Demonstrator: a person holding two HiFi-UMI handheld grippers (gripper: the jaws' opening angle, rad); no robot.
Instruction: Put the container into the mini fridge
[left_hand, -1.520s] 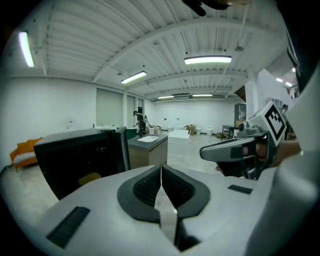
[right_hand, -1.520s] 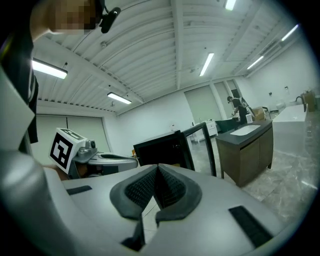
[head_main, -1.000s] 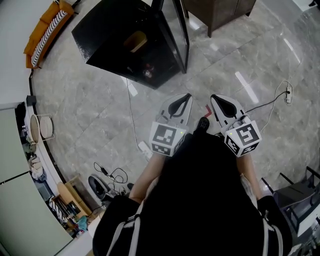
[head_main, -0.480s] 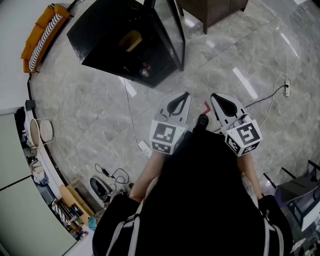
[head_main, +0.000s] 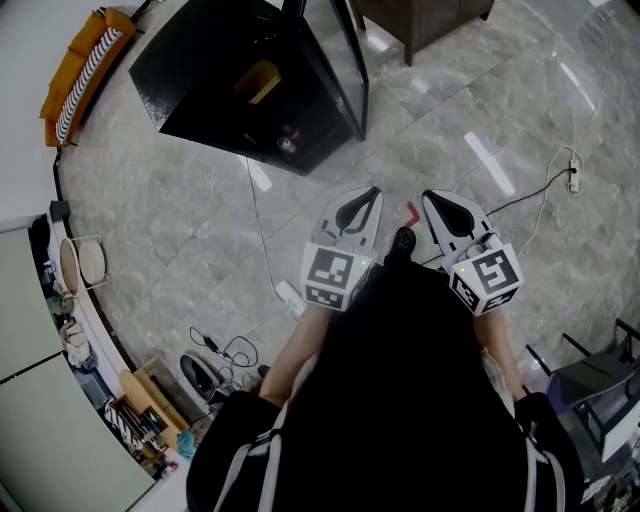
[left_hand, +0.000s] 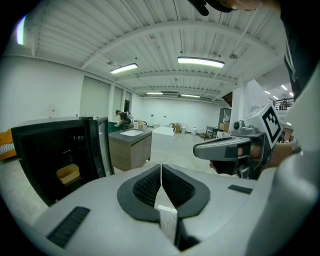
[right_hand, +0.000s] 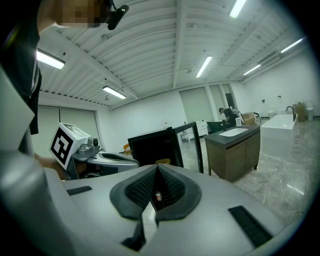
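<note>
The black mini fridge (head_main: 195, 75) stands on the floor ahead with its glass door (head_main: 348, 62) swung open. A yellow container (head_main: 258, 82) sits on a shelf inside it; it also shows in the left gripper view as the container (left_hand: 68, 174) and faintly in the right gripper view as the container (right_hand: 162, 161). A small can (head_main: 287, 143) is lower in the fridge. My left gripper (head_main: 366, 194) and right gripper (head_main: 431, 198) are held side by side close to the body, well short of the fridge. Both are shut and hold nothing.
A wooden cabinet (head_main: 430, 20) stands right of the fridge door. A white cable (head_main: 262, 225) runs across the marble floor to a plug block (head_main: 288, 293). A power strip (head_main: 575, 181) lies at the right, an orange sofa (head_main: 85, 60) far left, a chair (head_main: 590, 390) lower right.
The view has shifted a little, so the fridge sits slightly higher and further left in the head view. Both grippers stay shut in the same place.
</note>
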